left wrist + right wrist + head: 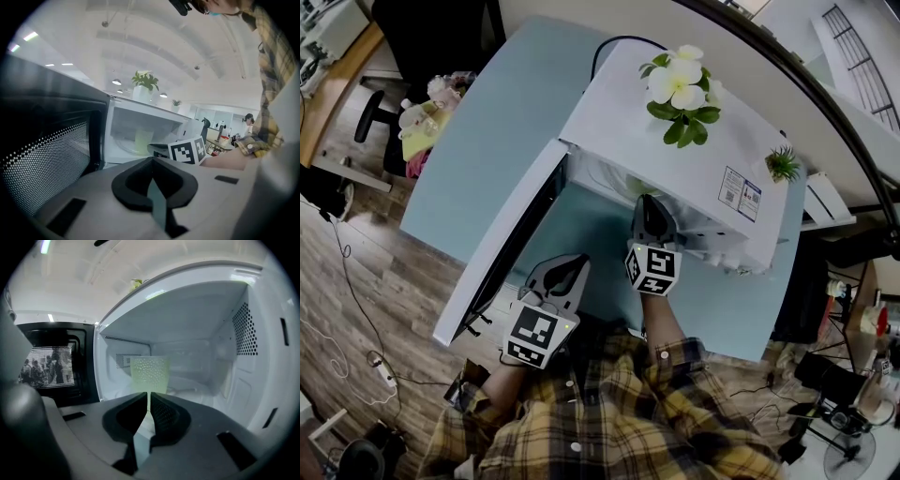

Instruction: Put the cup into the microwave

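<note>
pale green dimpled plastic cup [150, 375] stands upright inside the open white microwave [187, 319]. right claw [149, 398] clenched, empty, just before the cup; left claw [151, 164] clenched, empty, outside.

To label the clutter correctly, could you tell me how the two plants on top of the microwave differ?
The flowering plant is larger, the spiky plant much smaller. The flowering plant carries white blooms and broad leaves; the spiky plant only thin green spikes. Both stand apart on top of the microwave.
</note>
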### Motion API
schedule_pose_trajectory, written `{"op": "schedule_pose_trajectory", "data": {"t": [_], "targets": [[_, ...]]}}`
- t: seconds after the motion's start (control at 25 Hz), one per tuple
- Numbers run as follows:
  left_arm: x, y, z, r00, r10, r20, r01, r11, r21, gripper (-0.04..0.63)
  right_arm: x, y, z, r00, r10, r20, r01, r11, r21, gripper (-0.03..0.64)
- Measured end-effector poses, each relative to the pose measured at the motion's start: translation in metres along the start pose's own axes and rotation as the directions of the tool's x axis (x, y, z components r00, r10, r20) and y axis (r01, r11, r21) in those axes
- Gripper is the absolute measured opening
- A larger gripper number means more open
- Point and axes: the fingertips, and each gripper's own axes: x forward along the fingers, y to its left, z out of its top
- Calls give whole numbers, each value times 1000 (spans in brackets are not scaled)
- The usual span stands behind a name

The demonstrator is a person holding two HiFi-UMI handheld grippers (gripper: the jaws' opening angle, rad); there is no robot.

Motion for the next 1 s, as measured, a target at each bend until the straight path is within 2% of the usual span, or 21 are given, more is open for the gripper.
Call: {"op": "schedule_pose_trajectory", "data": {"t": [0.6, 1.0], "targets": [[-4, 2, 6, 1000, 7, 7, -7, 1000, 18, -11, -22, 5, 13, 999, 36, 25, -36, 999, 14, 5], [4, -8, 20, 999, 11, 32, -13, 999, 45, -11, -56, -6, 33, 995, 62, 80, -66, 997, 43, 5]]}}
